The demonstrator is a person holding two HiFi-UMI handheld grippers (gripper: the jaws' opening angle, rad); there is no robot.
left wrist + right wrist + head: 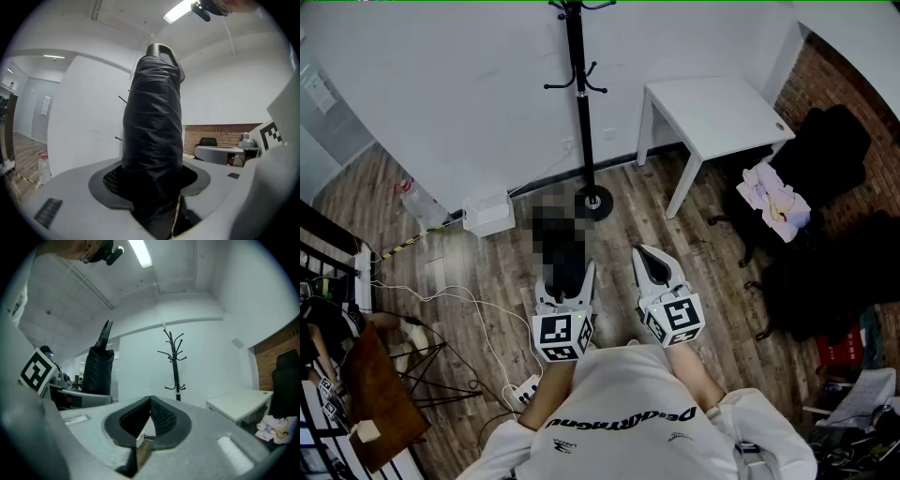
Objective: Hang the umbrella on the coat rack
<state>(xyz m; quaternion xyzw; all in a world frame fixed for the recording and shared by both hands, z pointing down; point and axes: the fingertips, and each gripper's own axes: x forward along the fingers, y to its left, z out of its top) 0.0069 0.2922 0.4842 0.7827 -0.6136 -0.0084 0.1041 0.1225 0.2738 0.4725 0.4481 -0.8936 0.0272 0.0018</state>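
Observation:
A folded black umbrella point(154, 117) in its sleeve stands upright between the jaws of my left gripper point(152, 173), which is shut on its lower part; the looped handle is at the top. In the head view the left gripper point(566, 277) holds the umbrella point(564, 264) low in front of me, partly under a mosaic patch. The black coat rack point(578, 103) stands against the white wall straight ahead, its round base point(593, 202) on the floor beyond the umbrella. My right gripper point(645, 255) is beside the left, shut and empty. In the right gripper view the coat rack point(175, 366) rises beyond the right gripper point(151, 401), with the umbrella point(98, 366) to the left.
A white table point(712, 117) stands right of the rack. Black chairs point(825, 150) with a crumpled cloth point(773, 197) fill the right side. A white box point(487, 214), a bottle point(417, 202), cables and a power strip point(525, 389) lie on the wooden floor at left.

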